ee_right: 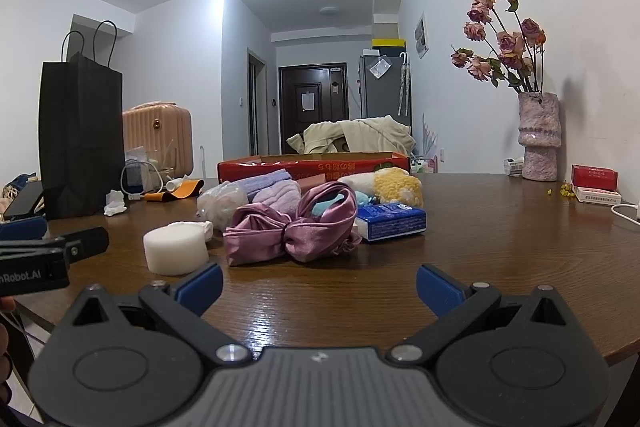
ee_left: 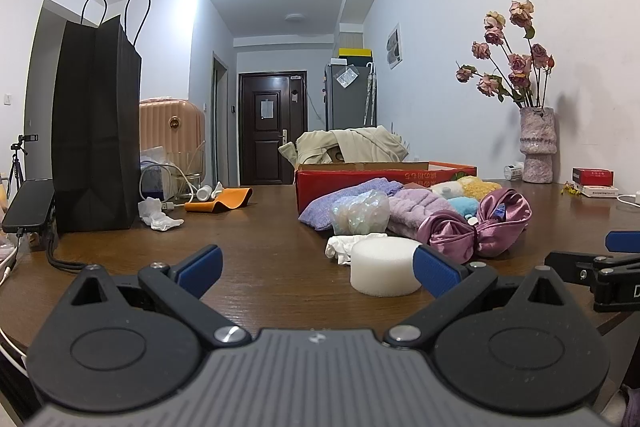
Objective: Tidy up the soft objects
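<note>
A pile of soft things lies mid-table in front of a red cardboard box (ee_left: 384, 174) (ee_right: 316, 163). Nearest is a white foam cylinder (ee_left: 384, 266) (ee_right: 175, 247), with a pink satin bow (ee_left: 478, 225) (ee_right: 294, 227) beside it. Behind them are purple towels (ee_left: 348, 199) (ee_right: 268, 183), a clear wrapped bundle (ee_left: 360, 211) (ee_right: 222, 201), a yellow plush (ee_right: 396, 185) and a blue tissue pack (ee_right: 390, 222). My left gripper (ee_left: 318, 269) is open, low over the table, its right finger just beside the foam. My right gripper (ee_right: 318, 285) is open and holds nothing, short of the bow.
A tall black paper bag (ee_left: 96, 127) (ee_right: 80, 139) stands at the left, with a phone (ee_left: 30, 205), cables and crumpled tissue (ee_left: 158, 215) near it. A vase of dried roses (ee_left: 536, 143) (ee_right: 538, 139) and small red boxes (ee_right: 594, 177) sit at the right wall.
</note>
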A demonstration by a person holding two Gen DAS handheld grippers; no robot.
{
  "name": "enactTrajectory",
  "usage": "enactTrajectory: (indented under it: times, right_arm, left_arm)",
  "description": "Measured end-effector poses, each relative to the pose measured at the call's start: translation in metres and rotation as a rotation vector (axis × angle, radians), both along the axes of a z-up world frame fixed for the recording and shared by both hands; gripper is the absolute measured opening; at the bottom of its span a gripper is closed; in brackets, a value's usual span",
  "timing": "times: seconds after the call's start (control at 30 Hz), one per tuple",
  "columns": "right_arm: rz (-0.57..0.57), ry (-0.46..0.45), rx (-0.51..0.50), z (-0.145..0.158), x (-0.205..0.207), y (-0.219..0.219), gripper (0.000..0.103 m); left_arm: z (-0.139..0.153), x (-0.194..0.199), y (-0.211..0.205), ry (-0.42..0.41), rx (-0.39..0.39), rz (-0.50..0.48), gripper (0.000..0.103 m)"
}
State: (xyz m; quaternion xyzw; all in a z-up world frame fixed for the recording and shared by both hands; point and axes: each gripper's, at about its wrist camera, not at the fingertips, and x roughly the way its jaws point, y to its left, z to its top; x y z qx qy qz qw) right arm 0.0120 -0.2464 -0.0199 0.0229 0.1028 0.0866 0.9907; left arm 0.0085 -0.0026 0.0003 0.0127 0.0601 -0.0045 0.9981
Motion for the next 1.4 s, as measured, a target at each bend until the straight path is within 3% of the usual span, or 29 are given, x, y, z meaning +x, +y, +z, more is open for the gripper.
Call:
enactTrajectory:
  times: [0.67, 0.93, 1.03, 1.1, 1.23, 1.4]
  right_arm:
    - [0.003, -0.054, 0.001, 0.012, 0.001, 0.001, 0.103]
    - [0.011, -0.066, 0.099, 0.023, 0.012, -0.013, 0.103]
    - [0.007, -0.088, 0.109, 0.024, 0.018, -0.014, 0.103]
    - [0.029, -0.044, 0.065, 0.028, 0.026, -0.010, 0.103]
    - [0.044, -0.079, -0.007, 0.038, 0.030, -0.001, 0.103]
    - [0.059, -0.079, 0.022, 0.053, 0.042, -0.005, 0.103]
  left_arm:
    - [0.005, 0.012, 0.006, 0.024, -0.006, -0.022, 0.103]
    - [0.011, 0.027, 0.019, 0.072, -0.008, -0.028, 0.103]
    - [0.019, 0.028, 0.022, 0.063, -0.035, -0.064, 0.103]
    - [0.026, 0.033, 0.020, 0.067, -0.052, -0.100, 0.103]
    - [0.033, 0.047, 0.006, 0.102, -0.048, -0.146, 0.102]
    - [0.031, 0.058, -0.014, 0.143, -0.035, -0.199, 0.101]
